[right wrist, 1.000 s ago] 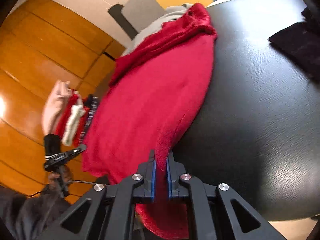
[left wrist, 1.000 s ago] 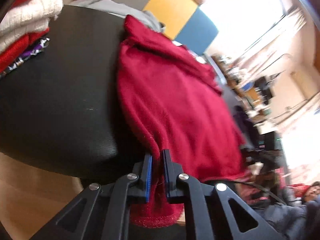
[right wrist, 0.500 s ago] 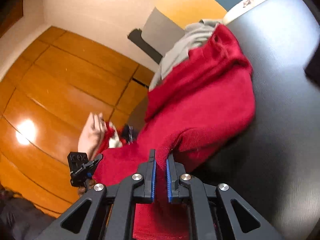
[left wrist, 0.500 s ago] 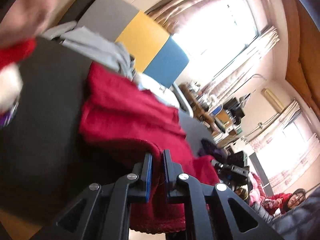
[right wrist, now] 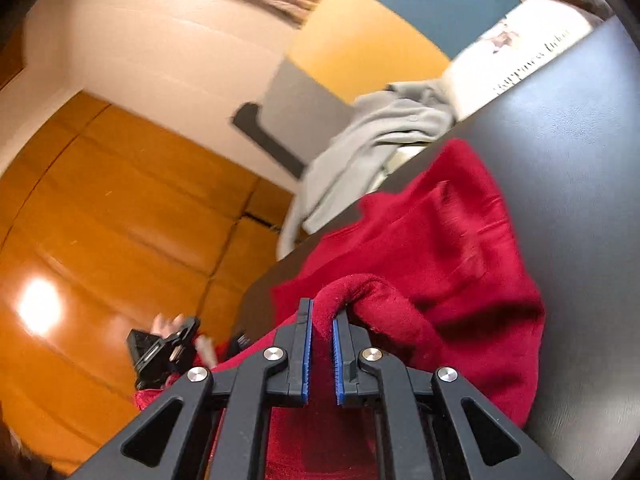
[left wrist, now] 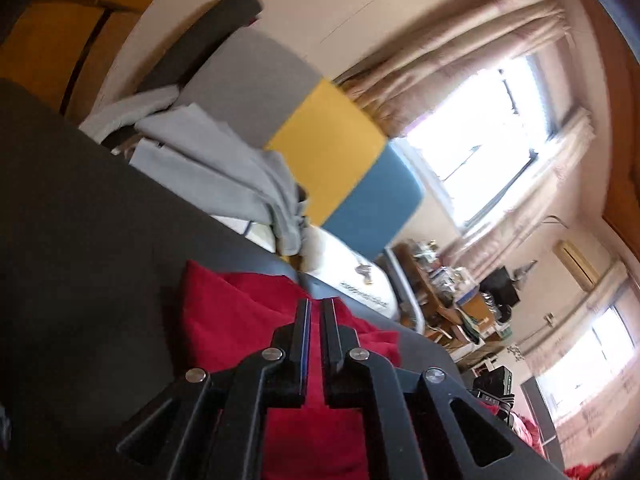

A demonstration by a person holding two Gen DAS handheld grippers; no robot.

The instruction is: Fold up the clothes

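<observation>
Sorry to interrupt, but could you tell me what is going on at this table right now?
A person is folding a red fleece garment on a black leather-look table with a handheld tool in each hand. The right tool is shut on one edge of the garment, lifted into a fold over the rest. The left tool is shut on another part of it. A grey garment lies crumpled at the table's far edge, untouched.
</observation>
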